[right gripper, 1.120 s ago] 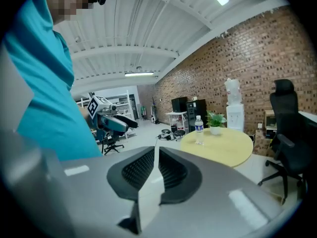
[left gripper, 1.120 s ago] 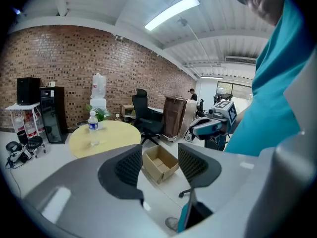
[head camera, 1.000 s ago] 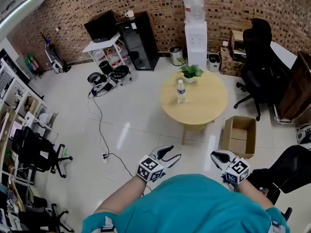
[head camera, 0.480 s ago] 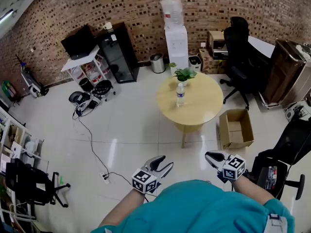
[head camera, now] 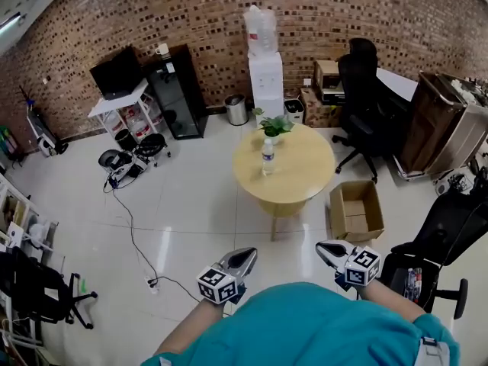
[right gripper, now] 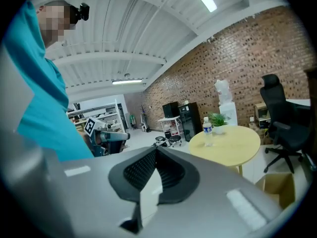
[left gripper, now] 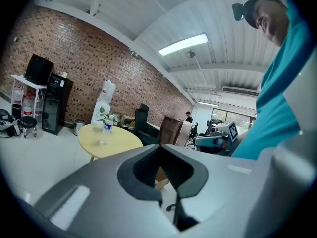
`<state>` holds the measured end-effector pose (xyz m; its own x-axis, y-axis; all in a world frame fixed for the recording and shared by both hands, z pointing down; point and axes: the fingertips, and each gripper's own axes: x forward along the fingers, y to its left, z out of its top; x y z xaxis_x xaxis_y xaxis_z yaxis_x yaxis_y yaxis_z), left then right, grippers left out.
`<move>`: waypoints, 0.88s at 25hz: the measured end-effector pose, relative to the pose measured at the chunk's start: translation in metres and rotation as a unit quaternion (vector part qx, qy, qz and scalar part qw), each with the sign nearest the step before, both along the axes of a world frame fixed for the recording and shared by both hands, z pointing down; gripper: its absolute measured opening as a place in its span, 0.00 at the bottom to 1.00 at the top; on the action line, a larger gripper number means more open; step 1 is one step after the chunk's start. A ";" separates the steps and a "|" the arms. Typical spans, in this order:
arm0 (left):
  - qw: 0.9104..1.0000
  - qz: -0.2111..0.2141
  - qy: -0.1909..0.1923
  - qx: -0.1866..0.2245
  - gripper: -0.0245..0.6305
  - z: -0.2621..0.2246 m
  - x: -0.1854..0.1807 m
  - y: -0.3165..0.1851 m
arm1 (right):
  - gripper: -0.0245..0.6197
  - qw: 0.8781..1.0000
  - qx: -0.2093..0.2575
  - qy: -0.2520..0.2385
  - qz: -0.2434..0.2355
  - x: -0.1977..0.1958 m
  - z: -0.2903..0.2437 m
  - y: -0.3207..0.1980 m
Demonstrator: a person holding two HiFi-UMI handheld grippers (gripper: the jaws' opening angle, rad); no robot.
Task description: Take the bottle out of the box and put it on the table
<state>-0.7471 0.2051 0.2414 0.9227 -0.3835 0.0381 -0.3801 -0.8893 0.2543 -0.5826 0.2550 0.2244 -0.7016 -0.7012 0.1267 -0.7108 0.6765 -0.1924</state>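
A clear water bottle (head camera: 268, 156) with a blue label stands upright on the round yellow table (head camera: 293, 178), in front of a potted plant (head camera: 274, 125). The open cardboard box (head camera: 354, 210) sits on the floor right of the table, and its inside looks empty. Both grippers hover near my body, well short of the table. My left gripper (head camera: 248, 256) has just been closing and is now shut with nothing between its jaws. My right gripper (head camera: 323, 247) is shut and empty too. The left gripper view shows the bottle (left gripper: 105, 127) far off; the right gripper view shows the bottle (right gripper: 207, 127) and box (right gripper: 278, 187).
A water dispenser (head camera: 264, 67) stands by the brick wall behind the table. Black office chairs (head camera: 364, 105) and a desk are at the right, another chair (head camera: 446, 231) close to my right arm. A cable (head camera: 133, 231) runs over the white floor at the left.
The left gripper's jaws have closed from open. The head view has swung, so the table and box sit further left in it. Both grippers stay close to my body.
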 end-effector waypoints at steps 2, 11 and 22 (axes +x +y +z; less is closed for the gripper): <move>1.000 -0.004 0.009 0.002 0.04 -0.001 0.012 0.005 | 0.04 1.000 0.005 -0.006 -0.004 0.015 -0.001 0.004; 1.000 -0.008 -0.004 0.005 0.04 -0.002 0.053 0.006 | 0.04 1.000 -0.003 -0.031 0.001 0.061 0.001 -0.006; 1.000 -0.012 -0.009 0.005 0.04 -0.001 0.045 0.004 | 0.04 1.000 0.002 -0.021 -0.006 0.055 -0.001 -0.005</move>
<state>-0.7023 0.2090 0.2400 0.9122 -0.4065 0.0513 -0.4065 -0.8822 0.2378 -0.5280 0.2502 0.2229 -0.7152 -0.6926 0.0941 -0.6934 0.6861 -0.2203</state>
